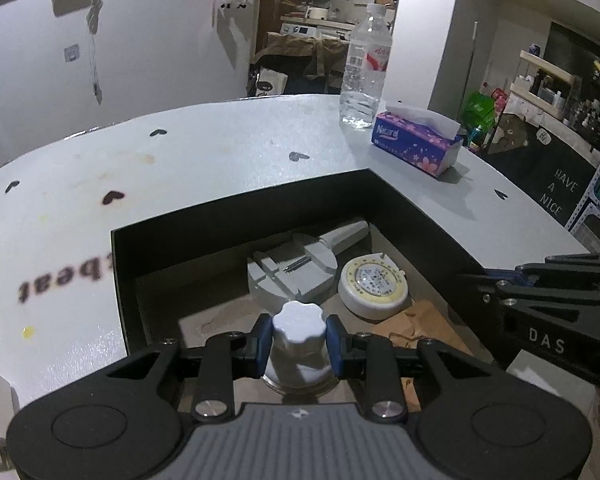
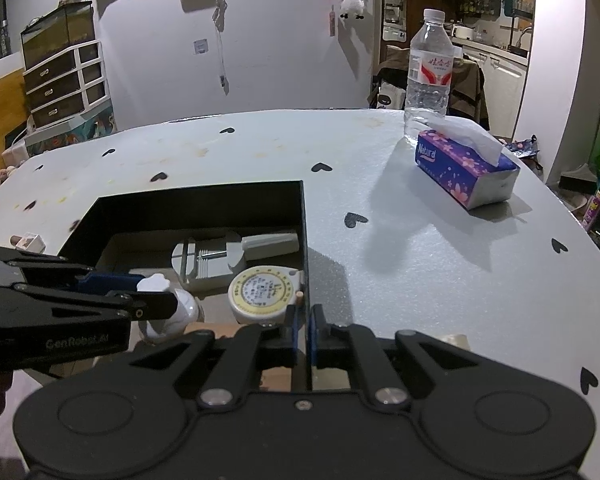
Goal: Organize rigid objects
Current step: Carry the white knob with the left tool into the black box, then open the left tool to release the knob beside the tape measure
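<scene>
White bottle with a scalloped cap (image 1: 299, 344) stands upright inside the black box (image 1: 420, 216), at its near end, pinched just under the cap between the blue pads of the left gripper (image 1: 299, 342). Seen by the right wrist camera, the right gripper (image 2: 303, 334) has its fingers pressed onto the thin right wall of the box, one pad inside and one outside. Just beyond the bottle, on the box floor, lies a round white tape measure with a yellow dial face (image 1: 374, 286), close to the right wall. Beside it, toward the back wall, rests a grey plastic tool with a white handle (image 1: 296, 268). Farther off, on the heart-printed table (image 2: 420, 248), a purple tissue box (image 2: 466, 168) sits near a clear water bottle (image 2: 428, 76).
</scene>
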The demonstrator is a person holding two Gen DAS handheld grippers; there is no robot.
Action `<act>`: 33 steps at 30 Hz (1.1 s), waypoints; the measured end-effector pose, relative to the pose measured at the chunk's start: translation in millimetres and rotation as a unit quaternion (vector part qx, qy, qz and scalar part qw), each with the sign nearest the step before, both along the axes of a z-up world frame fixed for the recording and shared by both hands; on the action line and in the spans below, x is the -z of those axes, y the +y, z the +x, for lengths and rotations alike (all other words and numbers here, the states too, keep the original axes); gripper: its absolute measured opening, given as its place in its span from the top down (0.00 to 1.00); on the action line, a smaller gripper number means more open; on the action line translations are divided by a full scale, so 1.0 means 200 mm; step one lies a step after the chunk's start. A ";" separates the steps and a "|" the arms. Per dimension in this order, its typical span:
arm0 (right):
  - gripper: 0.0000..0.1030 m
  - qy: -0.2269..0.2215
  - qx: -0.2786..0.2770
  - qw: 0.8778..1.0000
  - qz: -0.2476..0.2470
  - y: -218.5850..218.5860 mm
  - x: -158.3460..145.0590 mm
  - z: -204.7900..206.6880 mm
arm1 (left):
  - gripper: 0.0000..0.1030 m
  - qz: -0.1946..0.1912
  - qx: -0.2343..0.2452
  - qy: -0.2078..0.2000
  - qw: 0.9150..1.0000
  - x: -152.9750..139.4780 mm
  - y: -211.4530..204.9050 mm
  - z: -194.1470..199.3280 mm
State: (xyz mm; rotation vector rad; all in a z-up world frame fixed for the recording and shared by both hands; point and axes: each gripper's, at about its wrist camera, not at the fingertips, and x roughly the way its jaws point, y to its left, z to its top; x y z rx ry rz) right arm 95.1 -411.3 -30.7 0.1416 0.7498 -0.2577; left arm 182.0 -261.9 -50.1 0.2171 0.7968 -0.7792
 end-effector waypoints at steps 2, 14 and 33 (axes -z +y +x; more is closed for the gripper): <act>0.94 0.001 -0.001 1.000 0.001 0.00 0.00 0.00 | 0.68 0.000 -0.002 0.004 1.000 0.00 0.00 0.00; 0.94 0.004 -0.007 1.000 0.007 -0.01 0.00 0.00 | 0.21 -0.026 0.010 -0.012 1.000 -0.05 0.02 -0.09; 0.97 0.001 0.010 1.000 0.012 -0.01 0.01 0.00 | 0.00 -0.058 -0.028 -0.081 0.995 -0.19 0.28 -0.21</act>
